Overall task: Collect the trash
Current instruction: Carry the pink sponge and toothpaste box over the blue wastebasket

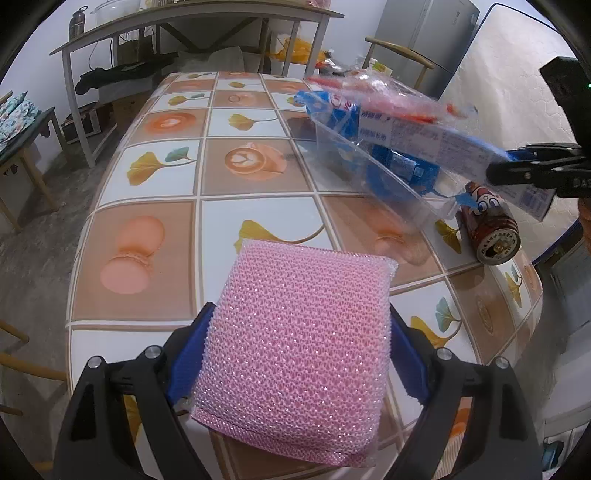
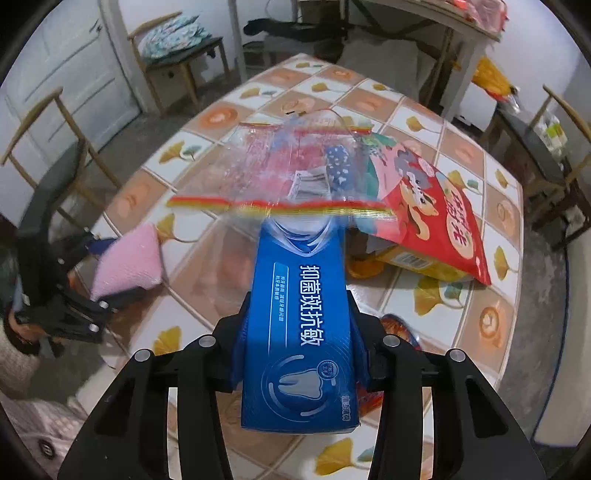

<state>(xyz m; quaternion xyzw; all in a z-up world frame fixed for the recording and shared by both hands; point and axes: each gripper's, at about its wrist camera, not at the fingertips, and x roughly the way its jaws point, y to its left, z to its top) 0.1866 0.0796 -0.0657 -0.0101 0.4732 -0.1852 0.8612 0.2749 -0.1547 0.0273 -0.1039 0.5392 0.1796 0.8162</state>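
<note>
My left gripper (image 1: 299, 332) is shut on a pink mesh sponge (image 1: 295, 343) and holds it above the near end of the tiled table (image 1: 166, 177). My right gripper (image 2: 299, 314) is shut on a blue toothpaste box (image 2: 299, 332); it also shows in the left wrist view (image 1: 461, 144) at the right, held in the air. A clear plastic bin (image 1: 373, 170) with blue packets and wrappers sits on the table under the box. In the right wrist view a clear zip bag (image 2: 284, 173) and a red snack bag (image 2: 439, 206) lie beyond the box. The sponge (image 2: 129, 258) shows at left there.
A brown drink can (image 1: 493, 229) lies on its side by the table's right edge. Wooden chairs (image 2: 55, 147) stand around the table. A metal shelf (image 1: 184, 33) and a grey fridge (image 1: 424, 40) stand behind it.
</note>
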